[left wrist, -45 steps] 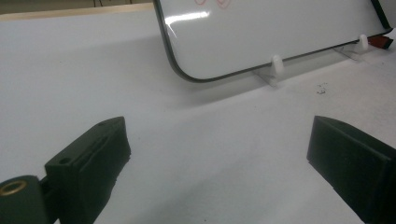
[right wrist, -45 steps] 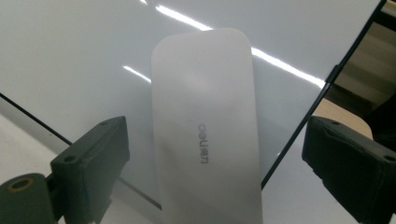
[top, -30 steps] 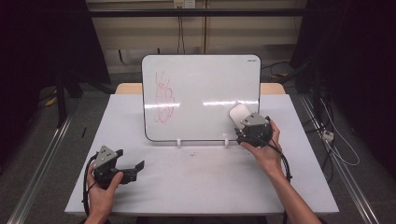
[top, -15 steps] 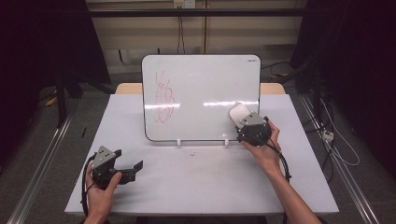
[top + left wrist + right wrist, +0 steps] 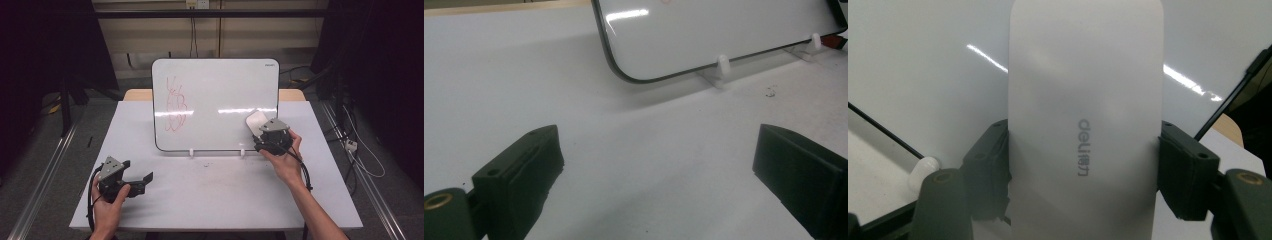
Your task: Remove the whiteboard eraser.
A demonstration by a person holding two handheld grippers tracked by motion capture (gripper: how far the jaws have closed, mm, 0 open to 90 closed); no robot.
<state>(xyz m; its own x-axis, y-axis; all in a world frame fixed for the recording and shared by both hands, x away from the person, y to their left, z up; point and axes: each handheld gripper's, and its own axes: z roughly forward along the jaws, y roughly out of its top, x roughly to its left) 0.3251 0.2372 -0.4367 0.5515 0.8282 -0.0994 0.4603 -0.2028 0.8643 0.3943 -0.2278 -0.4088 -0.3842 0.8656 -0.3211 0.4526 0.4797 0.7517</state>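
Observation:
A white board eraser point(image 5: 255, 121) with grey lettering point(image 5: 1085, 75) sits between the jaws of my right gripper point(image 5: 260, 133), which is shut on its two long sides point(image 5: 1083, 170). The eraser is held up against the lower right part of an upright whiteboard point(image 5: 220, 95); I cannot tell whether it touches the surface. Red scribbles point(image 5: 176, 107) mark the board's left part. My left gripper point(image 5: 136, 171) rests low on the table at the front left, its jaws wide open with nothing between them point(image 5: 659, 170). The board's lower corner point(image 5: 724, 30) lies ahead of it.
The whiteboard stands on small white clip feet point(image 5: 191, 151) on a white table point(image 5: 225, 195). A few dark specks point(image 5: 769, 92) lie near the feet. Cables point(image 5: 360, 145) run along the floor to the right, and dark curtains flank the table.

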